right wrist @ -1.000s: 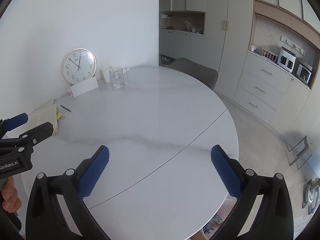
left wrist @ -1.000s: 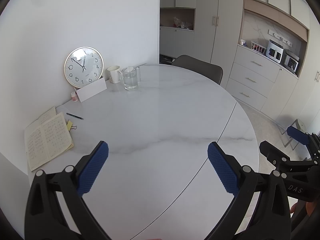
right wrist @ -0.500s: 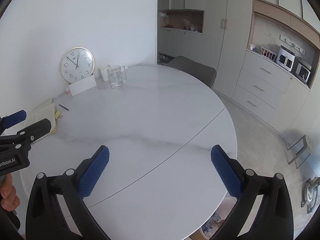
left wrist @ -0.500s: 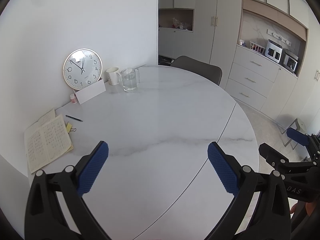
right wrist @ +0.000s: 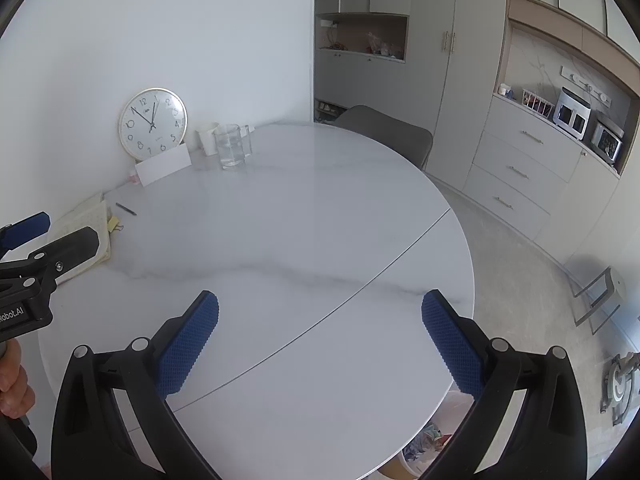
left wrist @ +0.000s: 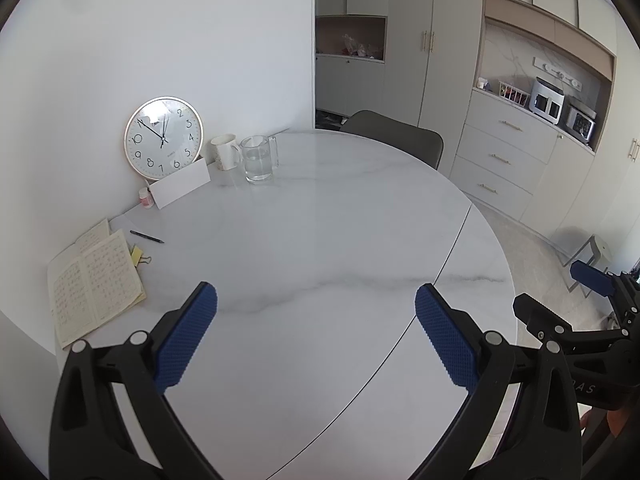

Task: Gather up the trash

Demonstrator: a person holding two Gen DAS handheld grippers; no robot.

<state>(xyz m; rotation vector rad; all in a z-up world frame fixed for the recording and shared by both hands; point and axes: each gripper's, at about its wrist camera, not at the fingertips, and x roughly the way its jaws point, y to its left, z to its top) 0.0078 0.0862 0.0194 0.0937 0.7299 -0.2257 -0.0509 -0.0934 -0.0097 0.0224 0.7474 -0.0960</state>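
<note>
Both sets of fingers spread wide, empty: left gripper [left wrist: 316,336], right gripper [right wrist: 320,342], both above the table [left wrist: 320,240]. Trash [right wrist: 424,440] sits under the table edge at 5 o'clock in right view. Notebook [left wrist: 94,280] at 9, clock [left wrist: 163,138] at 11.

clock [left wrist: 163,139] behind card [left wrist: 181,188], mug [left wrist: 225,151] left of jug [left wrist: 260,159], on table [left wrist: 320,248]

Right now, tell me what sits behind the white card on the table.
Behind the white card the wall clock leans against the wall; the card covers its bottom edge. A small pink-capped bottle stands at the card's left end. Anything else behind stays hidden.
</note>
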